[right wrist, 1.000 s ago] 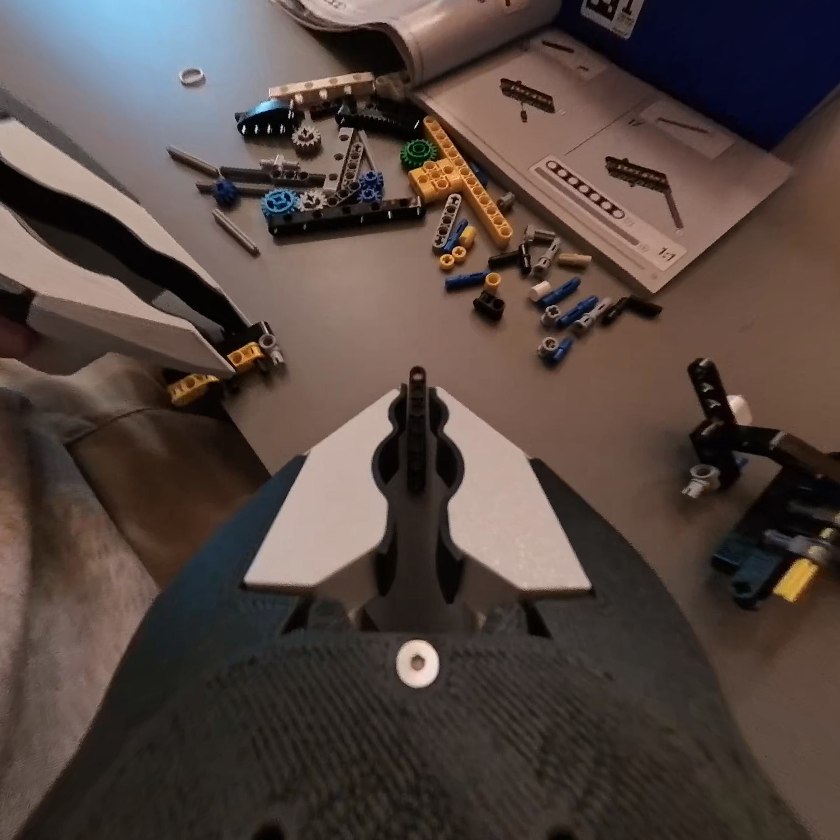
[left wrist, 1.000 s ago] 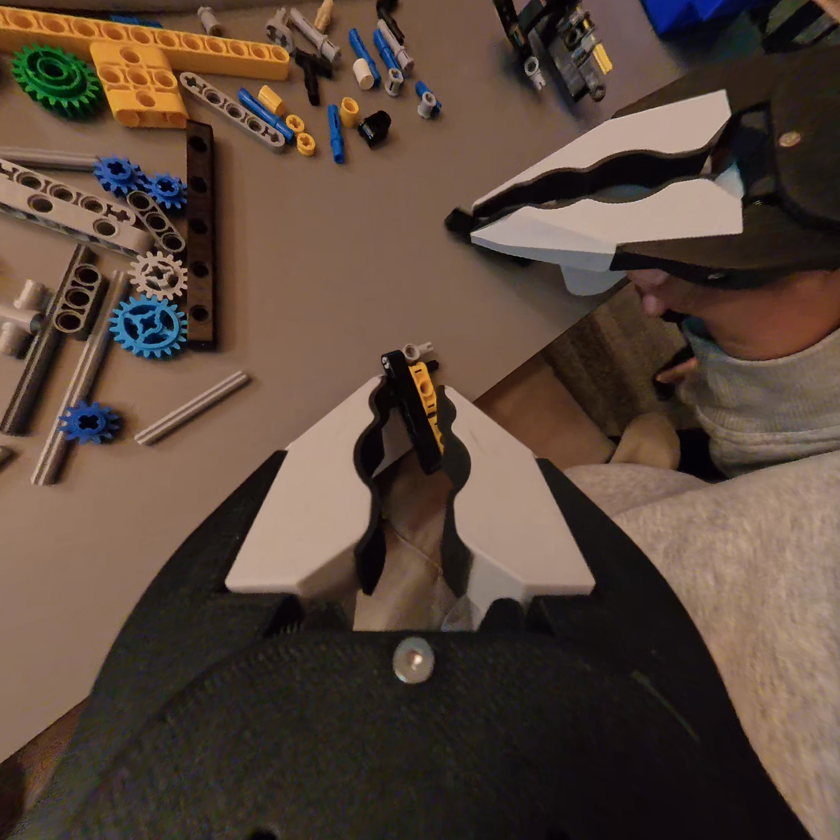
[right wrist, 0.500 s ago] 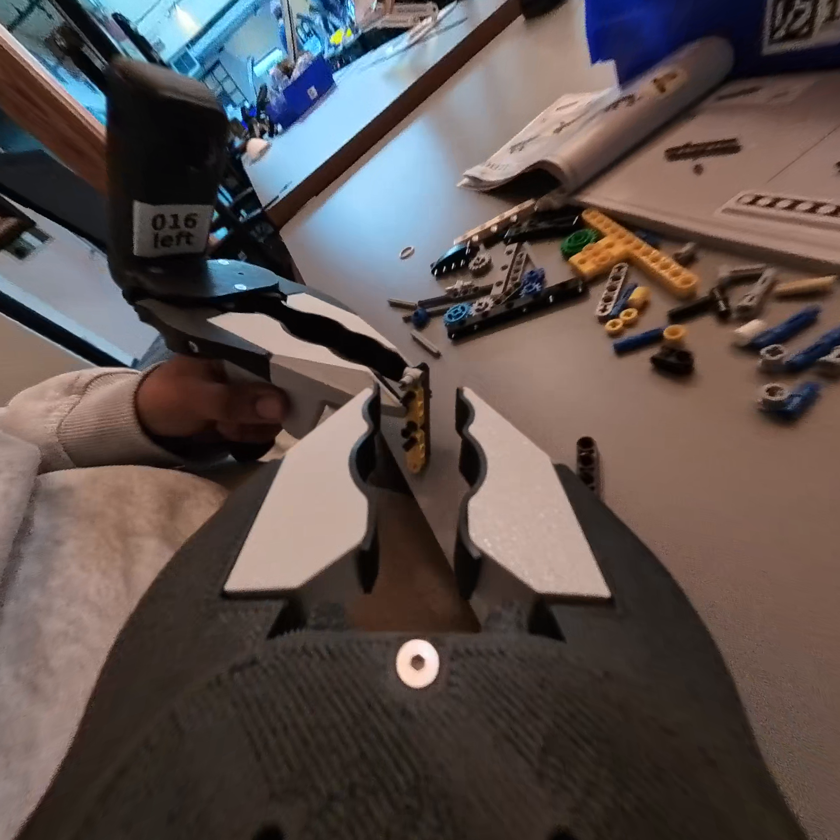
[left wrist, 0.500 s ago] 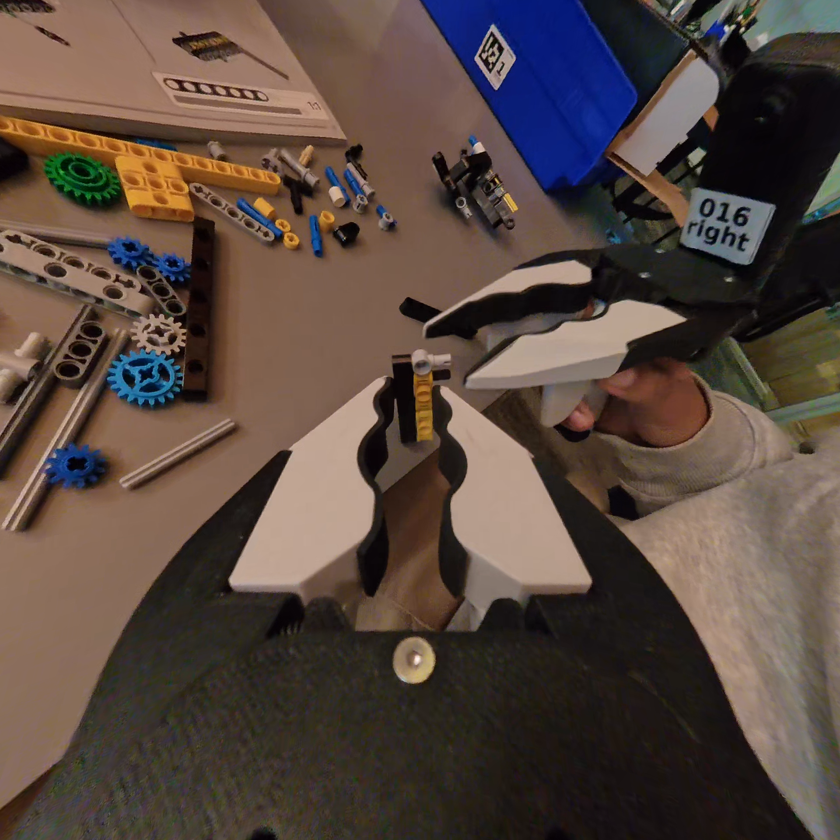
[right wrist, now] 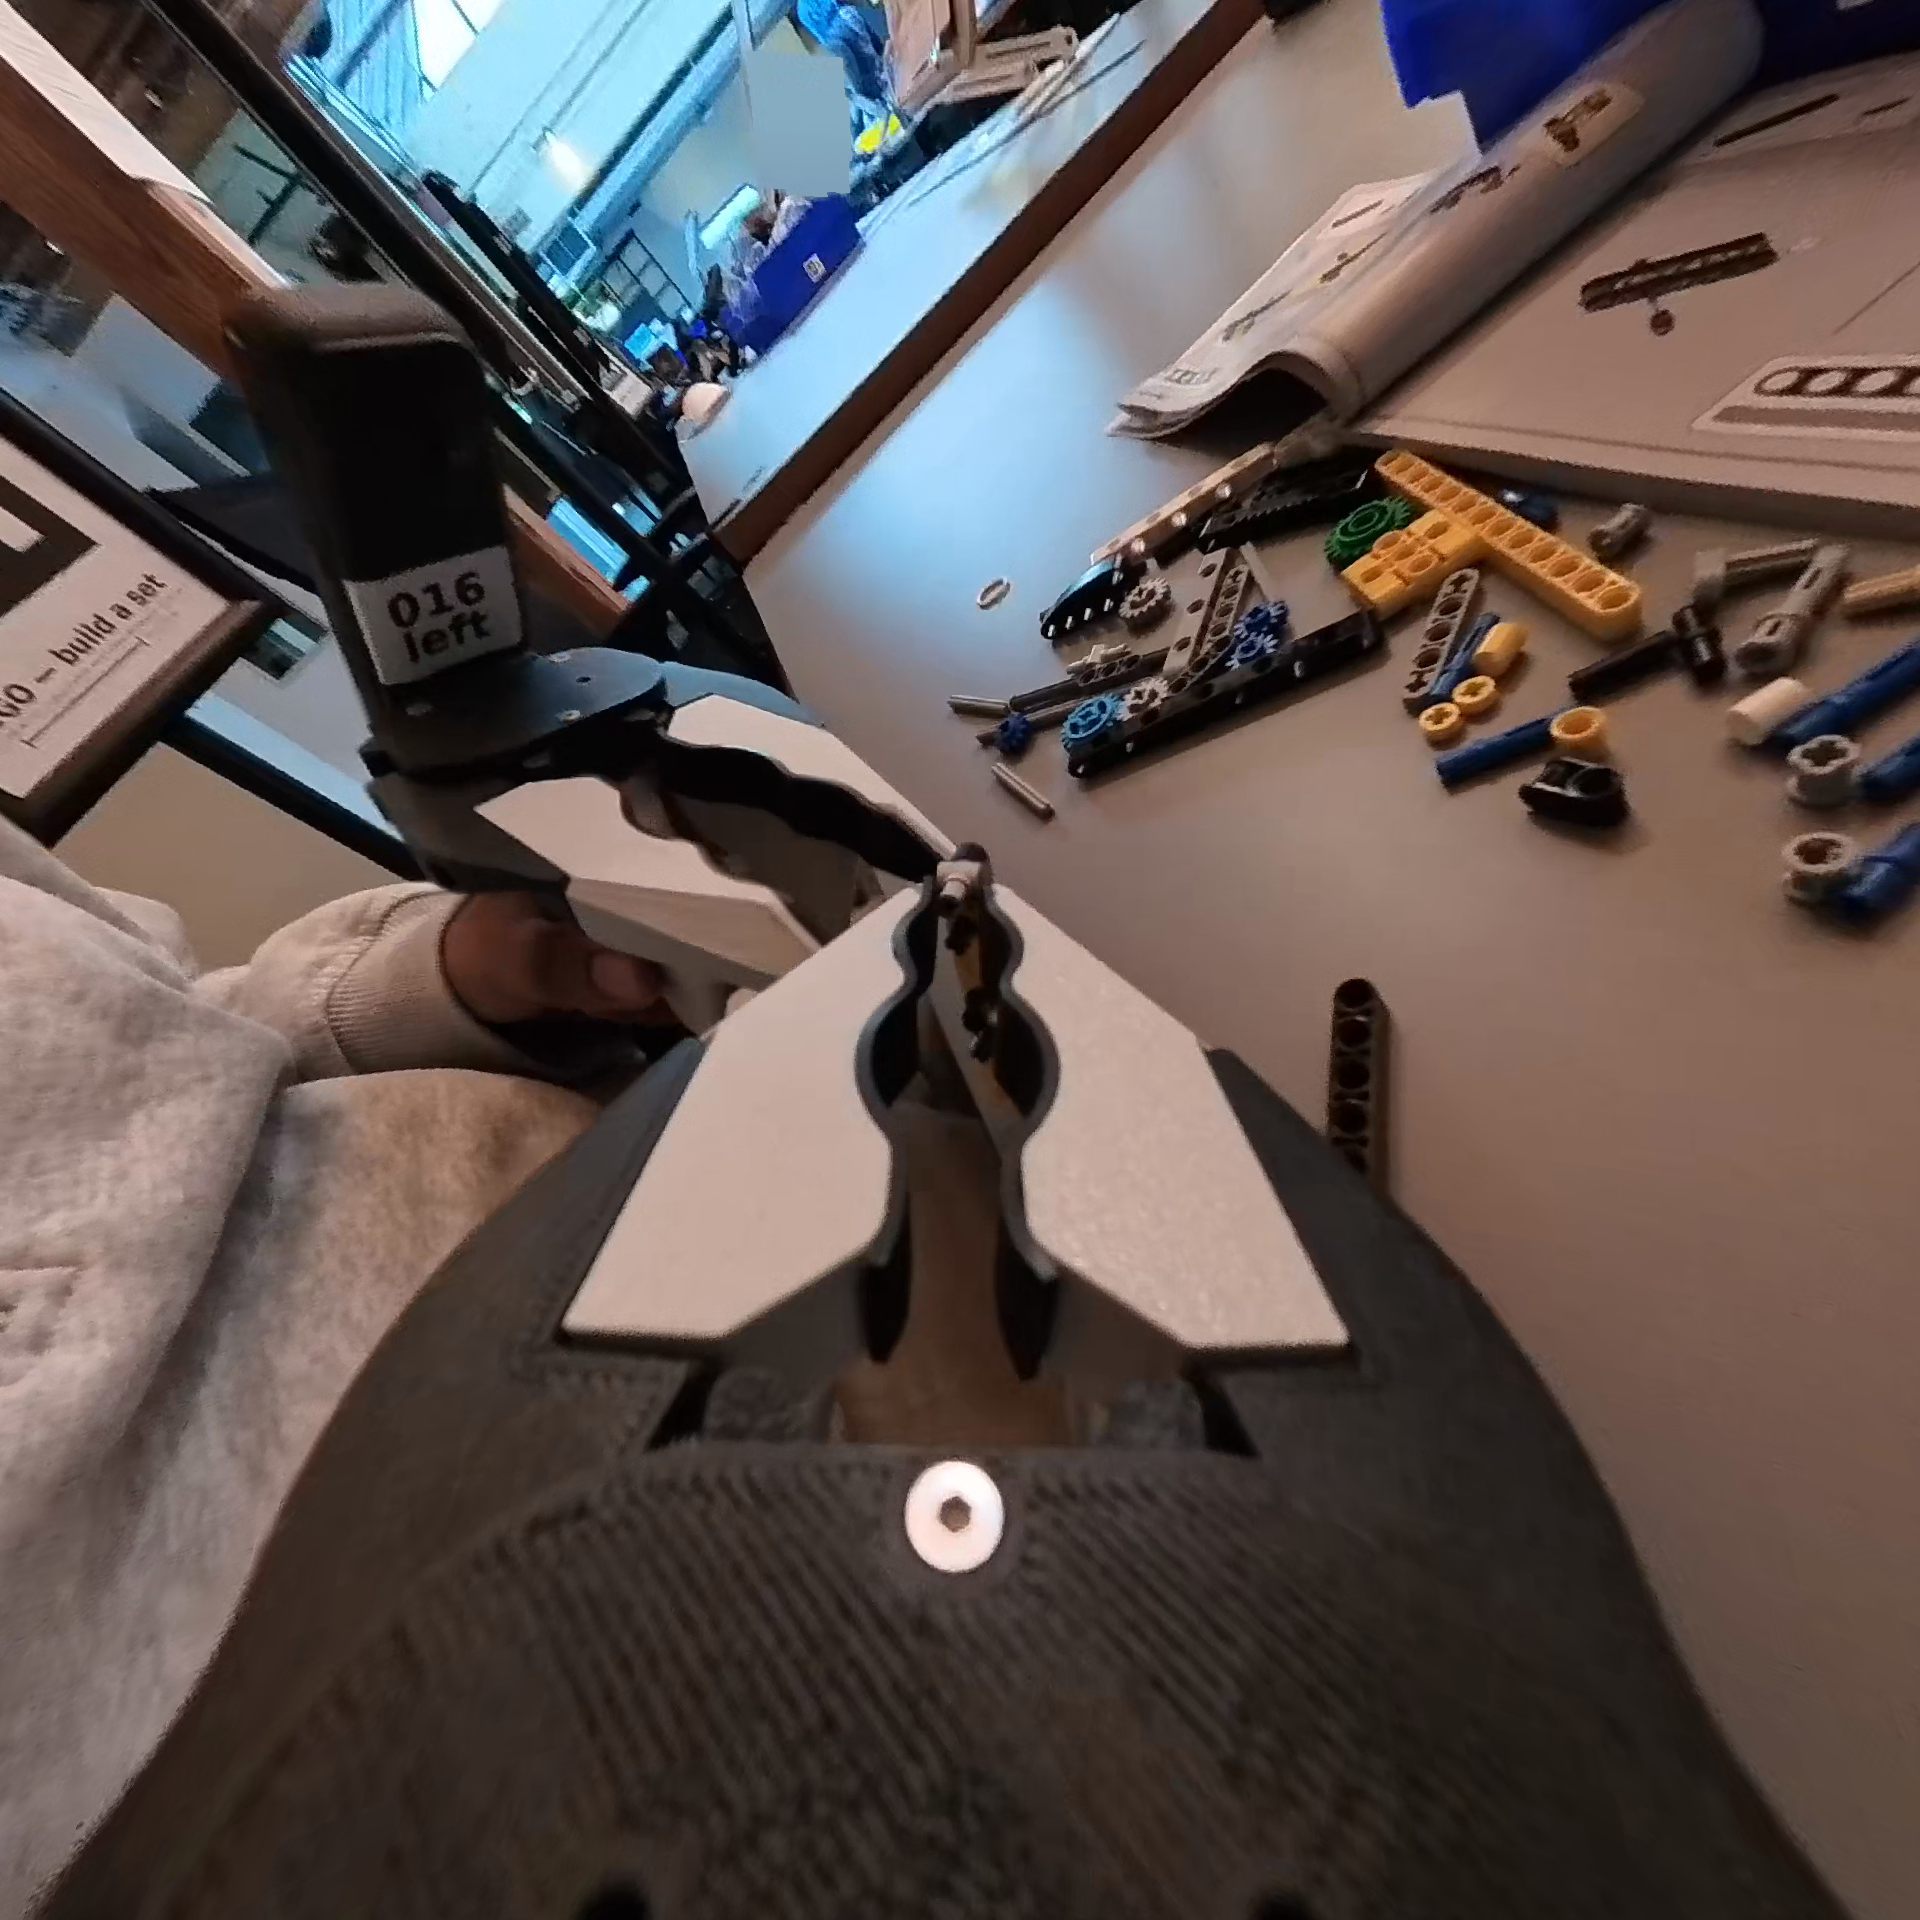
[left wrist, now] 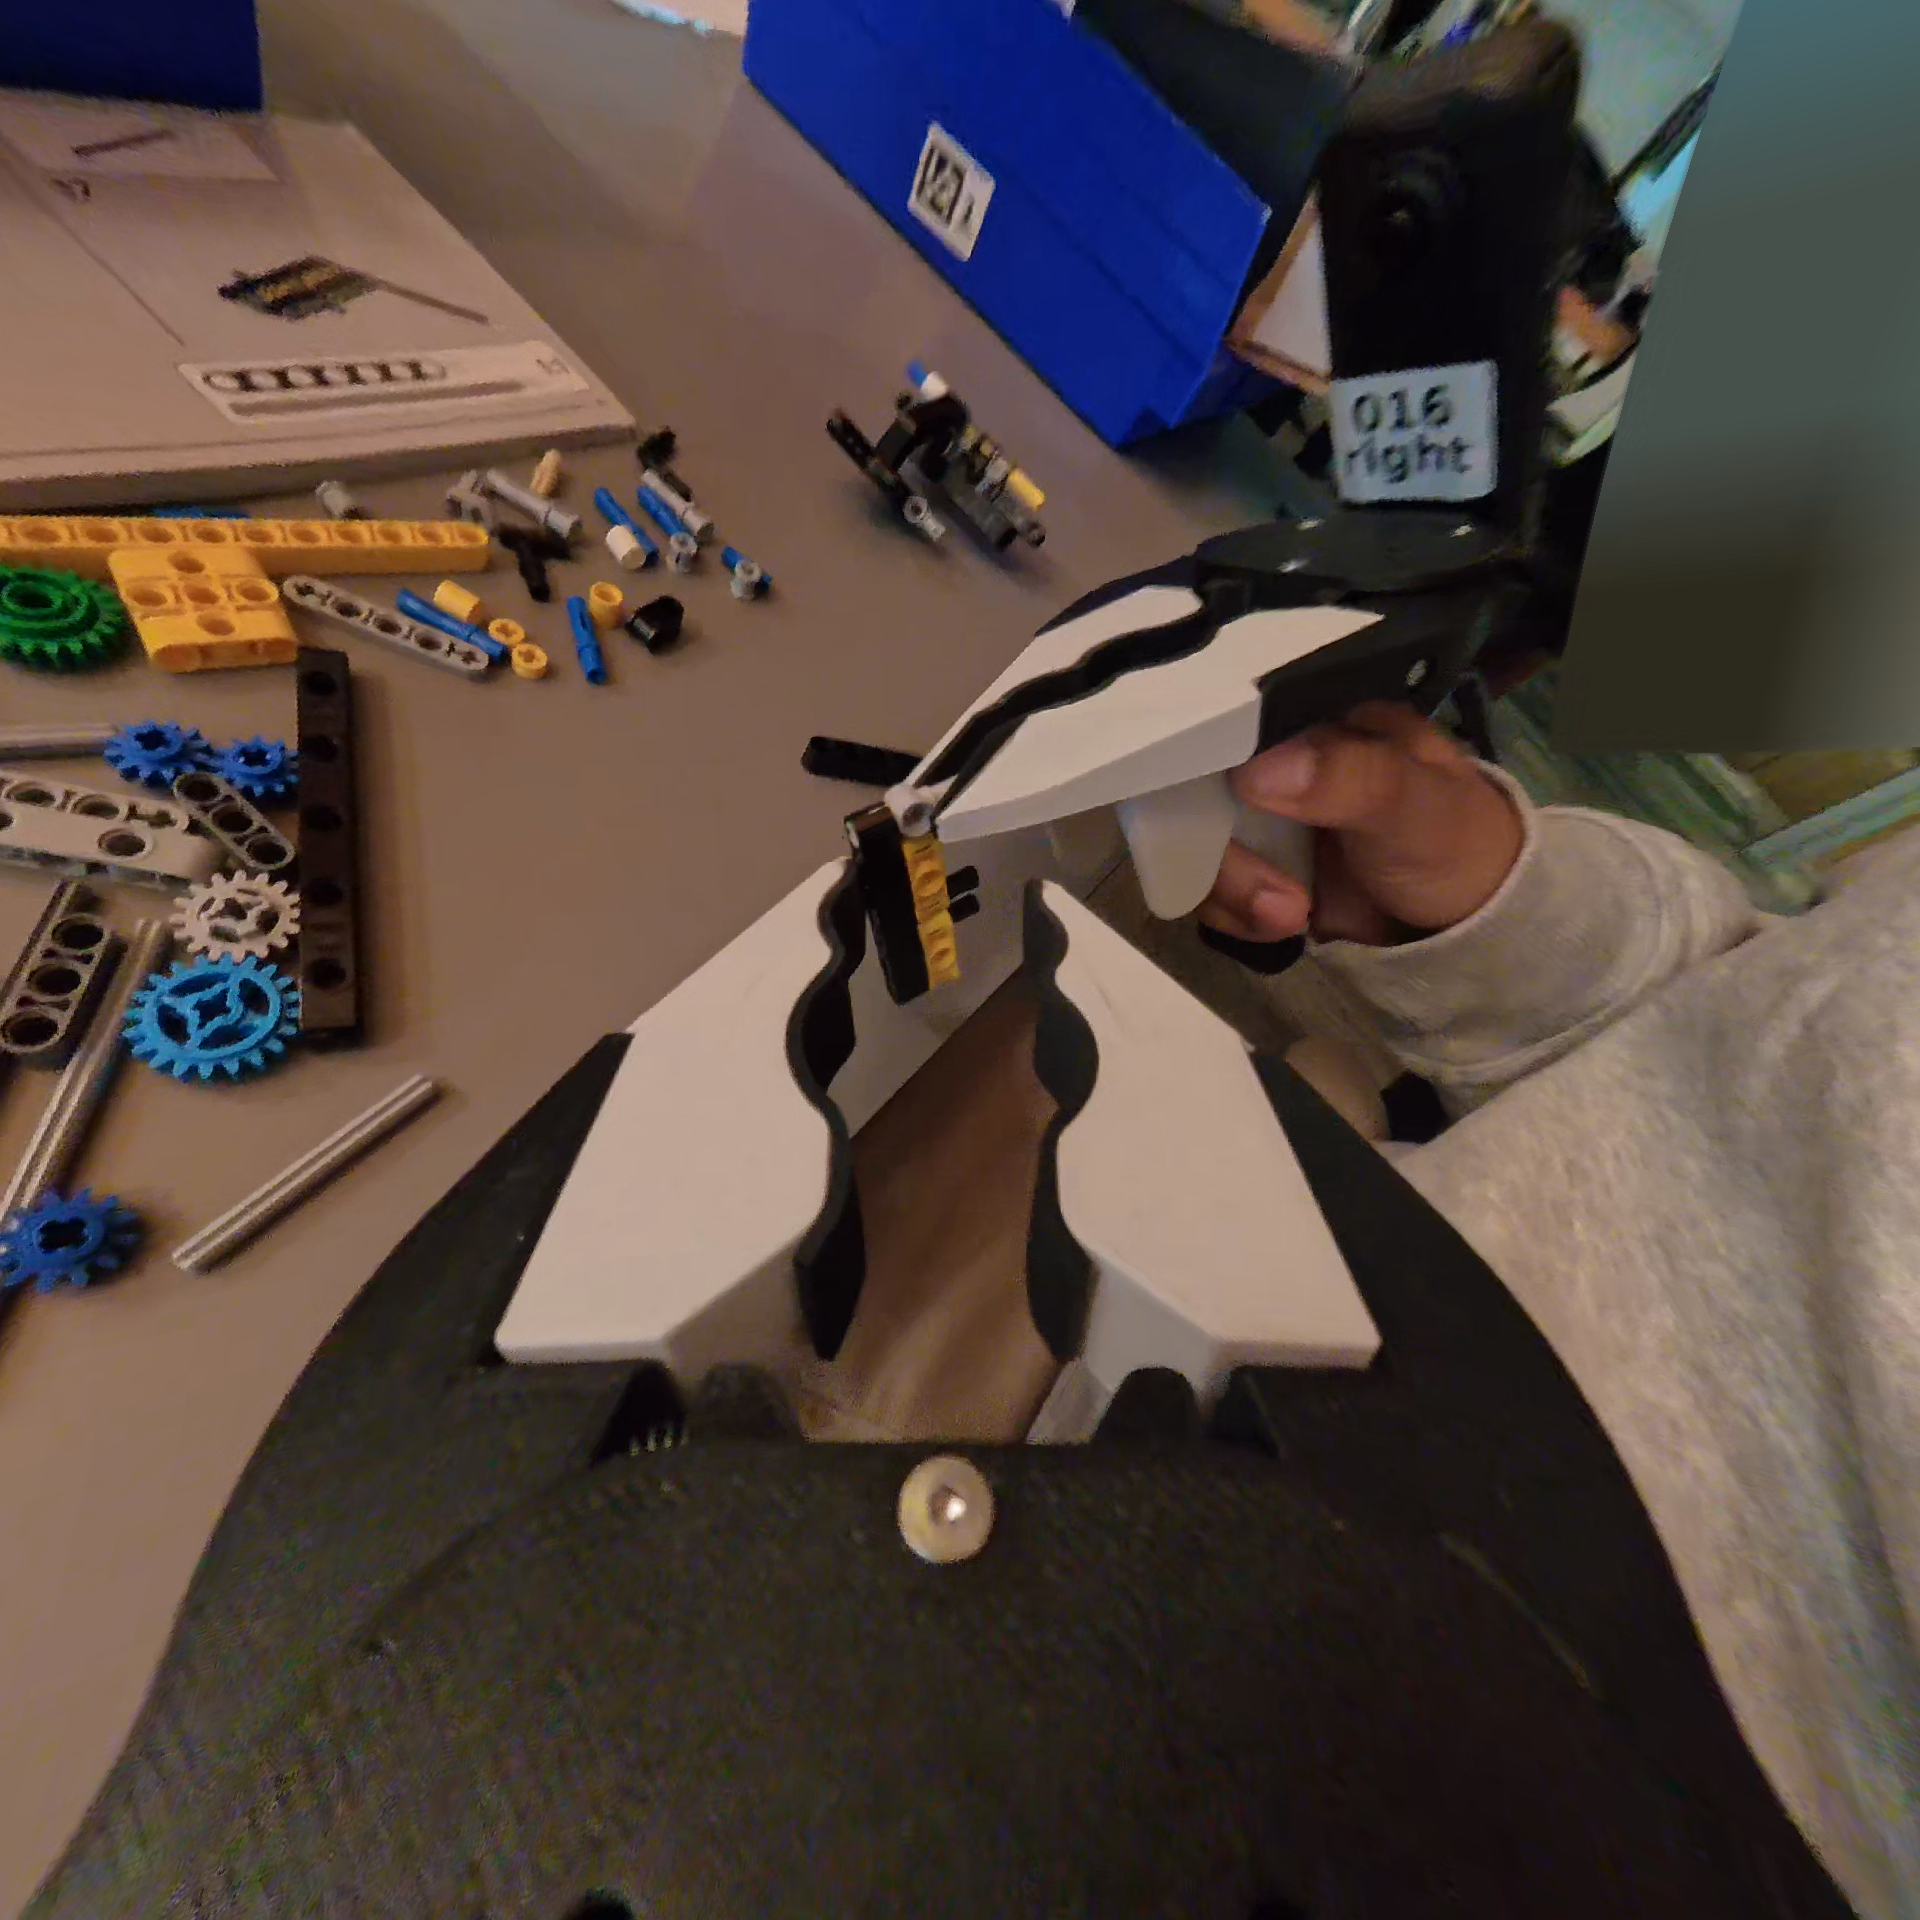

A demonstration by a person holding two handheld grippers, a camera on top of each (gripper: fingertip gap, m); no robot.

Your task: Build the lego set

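A small black-and-yellow beam assembly [left wrist: 914, 914] with a grey pin on top hangs upright between the fingers of my left gripper [left wrist: 940, 888]. The left jaws stand open, with a gap on the assembly's right side. My right gripper [right wrist: 951, 883] is shut on the assembly's grey pin; it also shows in the left wrist view [left wrist: 920, 805], coming in from the right. Both grippers are over the table's near edge, above a person's lap. A short black beam [right wrist: 1356, 1060] lies on the table just right of the right gripper.
Loose parts lie on the grey table [left wrist: 623, 831]: a yellow beam [left wrist: 239, 540], gears [left wrist: 213, 1018], axles, blue pins. A partial build [left wrist: 945, 468] stands behind, near a blue bin [left wrist: 1039, 239]. An instruction booklet [left wrist: 260, 312] lies at the back left. My two grippers' fingertips are within a few centimetres of each other.
The right gripper let go of the black beam, which now lies on the table, then swung over and shut on the assembly's grey pin. The left jaws have opened wider.
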